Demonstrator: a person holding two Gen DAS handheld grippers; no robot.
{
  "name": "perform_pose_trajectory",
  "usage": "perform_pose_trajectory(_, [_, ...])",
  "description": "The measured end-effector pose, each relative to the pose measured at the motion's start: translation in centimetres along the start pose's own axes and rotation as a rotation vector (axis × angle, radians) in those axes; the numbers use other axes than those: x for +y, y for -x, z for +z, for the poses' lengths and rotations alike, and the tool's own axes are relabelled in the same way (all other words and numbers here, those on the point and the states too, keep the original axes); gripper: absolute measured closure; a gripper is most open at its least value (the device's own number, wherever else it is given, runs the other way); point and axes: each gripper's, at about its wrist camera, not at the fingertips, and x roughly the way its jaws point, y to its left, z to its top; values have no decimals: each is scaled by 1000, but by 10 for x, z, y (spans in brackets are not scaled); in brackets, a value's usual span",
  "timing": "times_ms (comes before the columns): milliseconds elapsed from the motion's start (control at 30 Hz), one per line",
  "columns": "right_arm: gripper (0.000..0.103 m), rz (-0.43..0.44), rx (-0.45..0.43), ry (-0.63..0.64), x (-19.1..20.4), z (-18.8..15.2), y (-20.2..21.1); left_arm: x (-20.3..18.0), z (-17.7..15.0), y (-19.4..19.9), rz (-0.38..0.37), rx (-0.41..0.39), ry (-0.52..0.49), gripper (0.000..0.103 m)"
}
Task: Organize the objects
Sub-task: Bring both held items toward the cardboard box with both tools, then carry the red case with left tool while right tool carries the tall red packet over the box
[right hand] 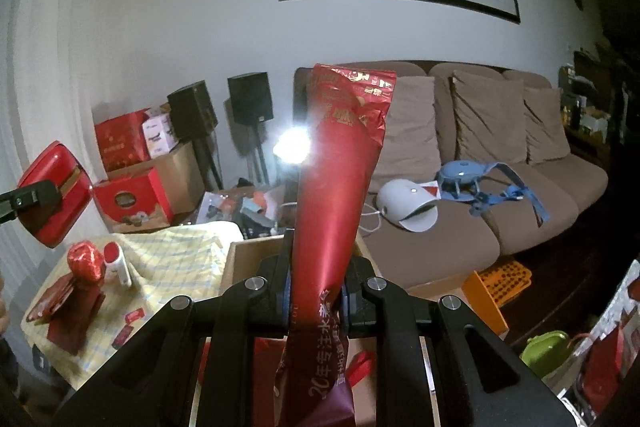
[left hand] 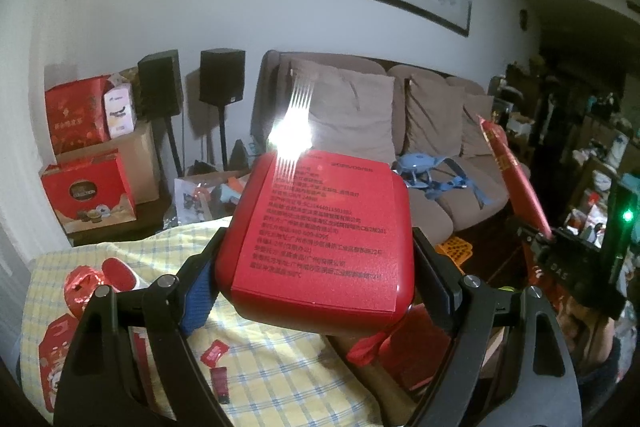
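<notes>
Transport looks like the step in hand: both grippers carry something clear of the table, nothing set down yet. The left gripper has its fingers spread wide and clamped on the sides of a red tin, label face up, lifted above the checked cloth. The right gripper has its fingers nearly closed, pinching a red foil bag that stands up between them and droops below. Just beyond and below the right fingers sits an open cardboard box, a likely home for the bag, though that is a guess. Next move calls for picking a spot, lowering each item level, then opening the fingers only once it rests.
</notes>
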Motion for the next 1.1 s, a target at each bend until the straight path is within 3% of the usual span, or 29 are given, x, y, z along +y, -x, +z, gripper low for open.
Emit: perform_pose_trajectory(1100, [87, -121, -92, -76, -56, 9, 38, -55, 8, -11, -137, -28, -15, 20])
